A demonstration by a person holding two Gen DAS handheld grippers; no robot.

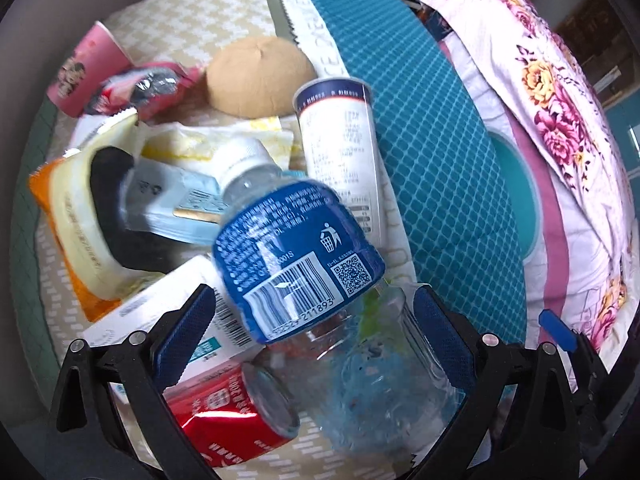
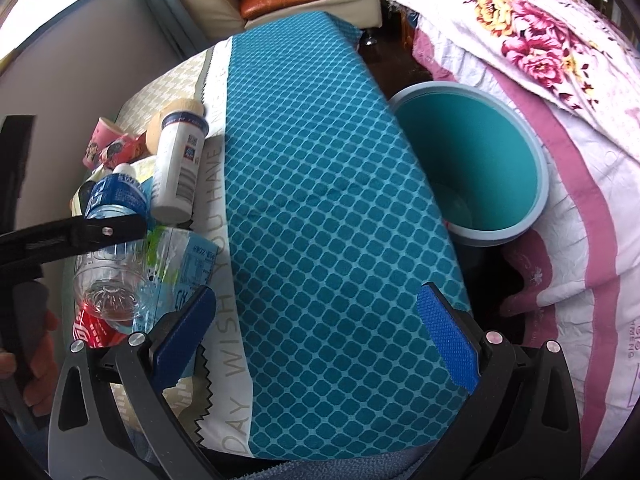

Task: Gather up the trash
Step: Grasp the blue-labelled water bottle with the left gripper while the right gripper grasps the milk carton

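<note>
Trash pile: a heap of litter lies on the beige-patterned left side of the table, beside the teal strip, well apart from the bin.
Table cover: teal diamond-patterned cloth [image 2: 320,208] runs down the middle of the right wrist view, with a white band of grey lettering along its left edge.
Bedding: white and pink quilt with a floral print [image 2: 560,92] lies to the right of the table, behind and over the bin.
Bin: round teal waste bin with a pale blue rim [image 2: 538,200] stands tilted toward the camera between the table edge and the quilt; its inside looks bare.
Clear bottle: crumpled clear plastic water bottle with a blue label and white cap [image 1: 296,248] lies on top of the pile, cap pointing away and its base toward the left gripper.
White tube: tall white cylindrical container with a dark blue band [image 1: 340,152] lies just beside the bottle, next to the teal cloth.
Red can: dented red drink can [image 1: 228,412] lies under the bottle's base.
Other litter: a tan round bun-like lump [image 1: 256,76], a pink paper cup [image 1: 86,68] and some wrappers sit further back.
Left gripper [image 1: 312,340]: blue-padded jaws spread wide either side of the clear bottle's base, pads not pressing on it.
Right gripper [image 2: 316,340]: jaws wide apart over the teal cloth, holding nothing.
</note>
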